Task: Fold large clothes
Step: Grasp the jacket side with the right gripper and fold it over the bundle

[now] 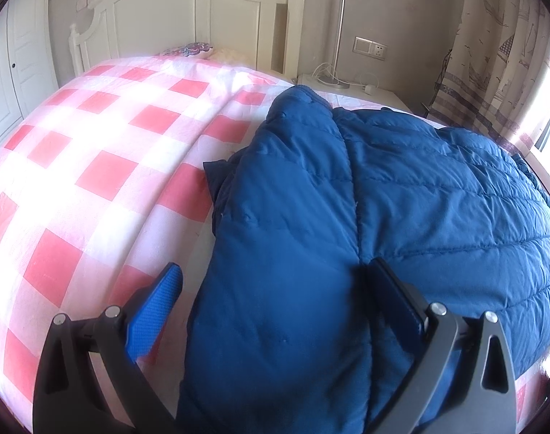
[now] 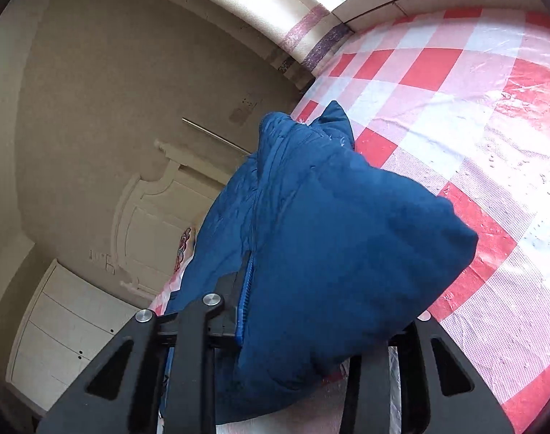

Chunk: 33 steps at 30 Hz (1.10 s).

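Two grippers work one blue puffer jacket [image 1: 401, 195] on the bed [image 1: 76, 166], which wears a red-and-white checked cover. The left gripper [image 1: 275, 289] has its jaws spread wide around a folded panel near the bed's edge, one finger pressed into the jacket's seam, probably to steady or flatten it. The right gripper [image 2: 322, 311] has its jaws pinching a thick bunched portion of the jacket, lifted clear of the cover, likely to carry it over for a fold. In the left view, the jacket's long axis runs away toward the headboard [image 1: 188, 11].
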Available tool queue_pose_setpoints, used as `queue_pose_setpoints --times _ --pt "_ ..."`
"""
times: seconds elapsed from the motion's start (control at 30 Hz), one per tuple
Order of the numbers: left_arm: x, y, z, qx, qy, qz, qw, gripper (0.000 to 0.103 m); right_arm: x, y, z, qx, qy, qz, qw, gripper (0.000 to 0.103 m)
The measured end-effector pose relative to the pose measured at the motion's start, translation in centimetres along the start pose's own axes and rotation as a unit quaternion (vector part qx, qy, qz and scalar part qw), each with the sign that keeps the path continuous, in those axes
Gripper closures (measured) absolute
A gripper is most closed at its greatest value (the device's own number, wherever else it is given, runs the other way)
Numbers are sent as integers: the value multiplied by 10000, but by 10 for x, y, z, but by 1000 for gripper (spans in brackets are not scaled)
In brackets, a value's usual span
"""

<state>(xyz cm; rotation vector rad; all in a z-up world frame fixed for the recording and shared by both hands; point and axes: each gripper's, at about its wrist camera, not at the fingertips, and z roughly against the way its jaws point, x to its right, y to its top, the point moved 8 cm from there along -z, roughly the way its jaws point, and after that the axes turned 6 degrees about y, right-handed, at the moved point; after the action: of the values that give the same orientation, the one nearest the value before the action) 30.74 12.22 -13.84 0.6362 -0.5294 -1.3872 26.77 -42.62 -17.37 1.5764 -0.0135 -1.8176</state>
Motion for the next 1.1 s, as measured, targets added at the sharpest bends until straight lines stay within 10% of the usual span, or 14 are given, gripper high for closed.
queue_pose_setpoints --times 0.33,0.5,0.7,0.83,0.9,1.1 --pt "28 -12 50 203 111 -542 9983 4 18 -4 74 112 318 -118 9994 72" --pt "94 50 101 800 -302 -504 9951 2 19 -12 88 167 85 282 9994 72" --pt "199 104 27 258 -35 -942 9952 2 -8 -16 96 267 -199 1163 9927 72" --pt "254 74 -39 -443 261 -1703 9840 2 -24 -12 95 283 -338 1504 9876 72" --pt "257 67 -40 -94 639 -1911 9794 1 -39 -11 94 333 -390 1763 9830 72" --pt "207 58 35 338 -104 -1436 9890 10 -93 -9 89 563 -533 2690 9600 72"
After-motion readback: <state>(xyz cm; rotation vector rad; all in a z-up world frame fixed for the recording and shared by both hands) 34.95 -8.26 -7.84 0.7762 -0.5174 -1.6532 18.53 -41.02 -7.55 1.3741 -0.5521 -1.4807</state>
